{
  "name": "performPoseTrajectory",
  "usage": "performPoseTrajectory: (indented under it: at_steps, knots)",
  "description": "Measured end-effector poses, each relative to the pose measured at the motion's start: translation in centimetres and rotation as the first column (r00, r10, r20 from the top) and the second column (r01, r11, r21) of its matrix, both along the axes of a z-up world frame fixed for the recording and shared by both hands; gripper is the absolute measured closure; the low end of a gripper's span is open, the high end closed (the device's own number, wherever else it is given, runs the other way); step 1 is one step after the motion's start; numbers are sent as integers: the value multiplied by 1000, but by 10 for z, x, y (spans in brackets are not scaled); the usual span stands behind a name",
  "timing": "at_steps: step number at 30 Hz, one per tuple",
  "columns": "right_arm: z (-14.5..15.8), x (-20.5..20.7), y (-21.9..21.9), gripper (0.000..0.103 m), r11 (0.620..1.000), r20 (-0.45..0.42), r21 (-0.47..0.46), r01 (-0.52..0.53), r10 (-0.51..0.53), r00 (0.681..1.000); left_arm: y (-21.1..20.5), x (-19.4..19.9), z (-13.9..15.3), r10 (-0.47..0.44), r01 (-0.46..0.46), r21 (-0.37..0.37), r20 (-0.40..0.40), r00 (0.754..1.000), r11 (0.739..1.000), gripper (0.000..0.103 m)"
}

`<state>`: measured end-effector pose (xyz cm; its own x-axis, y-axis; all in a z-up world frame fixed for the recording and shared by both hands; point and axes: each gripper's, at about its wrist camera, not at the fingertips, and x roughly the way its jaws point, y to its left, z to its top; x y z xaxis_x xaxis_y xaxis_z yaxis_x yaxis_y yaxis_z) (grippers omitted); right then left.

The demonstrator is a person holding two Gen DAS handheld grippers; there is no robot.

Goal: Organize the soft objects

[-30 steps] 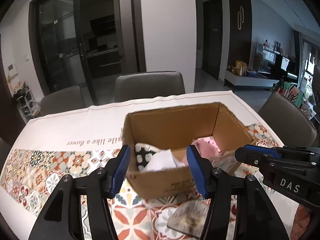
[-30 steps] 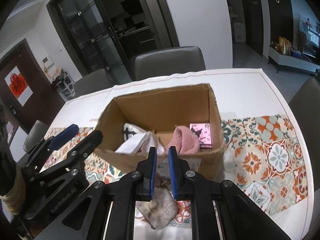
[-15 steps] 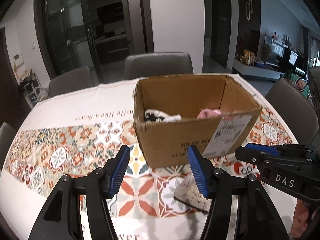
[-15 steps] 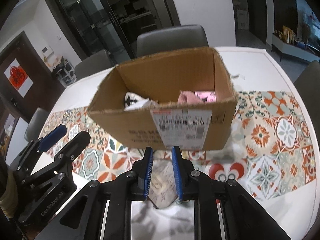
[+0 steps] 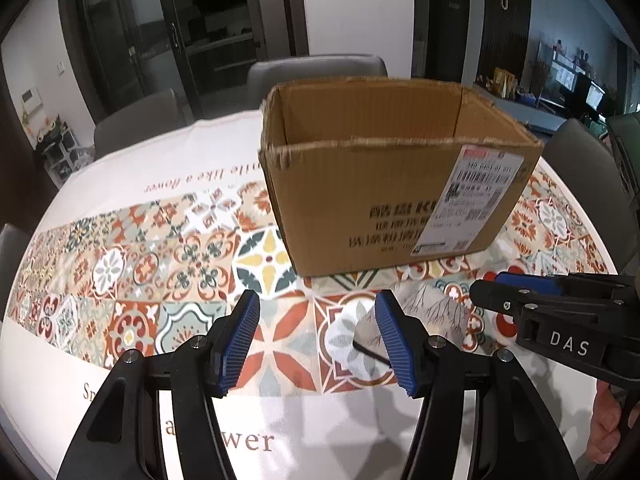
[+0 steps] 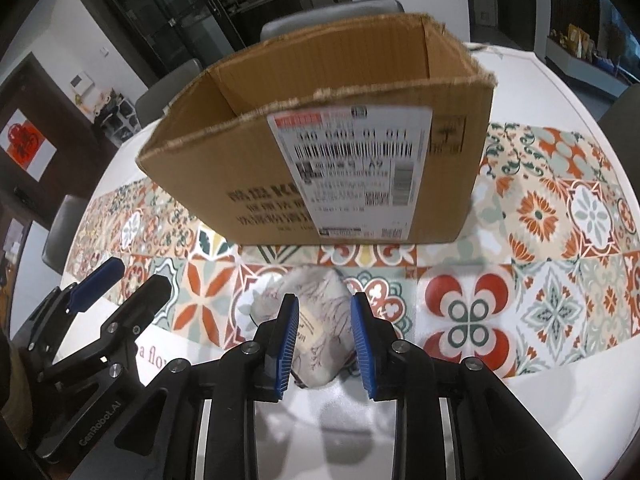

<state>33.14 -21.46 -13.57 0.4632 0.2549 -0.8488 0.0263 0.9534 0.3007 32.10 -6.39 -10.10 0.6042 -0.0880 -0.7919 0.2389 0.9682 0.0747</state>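
Observation:
A brown cardboard box (image 5: 392, 184) with a white shipping label stands on the patterned tablecloth; it also shows in the right wrist view (image 6: 320, 148). Its contents are hidden from this low angle. A pale folded cloth with a branch print (image 6: 316, 320) lies on the table in front of the box, partly seen in the left wrist view (image 5: 356, 340). My right gripper (image 6: 324, 332) is open, low over the cloth, with the fingers to either side of it. My left gripper (image 5: 316, 340) is open and empty, just left of the cloth.
Grey chairs (image 5: 316, 72) stand around the table. The tablecloth (image 5: 132, 264) has a tiled band and white edges with lettering. Glass doors and a dark cabinet lie behind the table.
Both grippers dropped from above the box rim to table level in front of the box. The right gripper's jaws opened wider around the cloth. The box contents went out of sight.

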Motion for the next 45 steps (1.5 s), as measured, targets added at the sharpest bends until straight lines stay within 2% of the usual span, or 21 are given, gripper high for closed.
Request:
performPoseTrajectory:
  at_steps: [15, 17, 19, 33, 36, 40, 45]
  knots:
    - [-37, 11, 1, 74, 1000, -93, 5, -7, 7, 996, -2, 7, -32, -3, 5, 16, -101, 995, 1000, 44]
    - [-43, 13, 0, 74, 1000, -109, 12, -5, 7, 994, -3, 7, -34, -5, 8, 22, -108, 994, 1000, 44]
    - [-48, 15, 0, 67, 1000, -122, 13, -2, 4, 993, -3, 8, -37, -8, 11, 24, -115, 993, 1000, 44]
    - [-70, 24, 13, 67, 999, -155, -4, -33, 32, 987, 0, 12, -49, 4, 1, 33, -156, 988, 999, 44]
    - [-72, 24, 16, 71, 999, -156, -15, -40, 37, 987, 1, 11, -49, 4, 1, 35, -154, 988, 999, 44]
    - [-71, 23, 18, 85, 999, -144, -33, -41, 36, 989, 2, 9, -48, 4, 2, 34, -151, 989, 999, 44]
    - [-64, 17, 17, 89, 999, -119, -37, -35, 31, 992, 3, 8, -45, 4, 0, 26, -143, 990, 1000, 44]
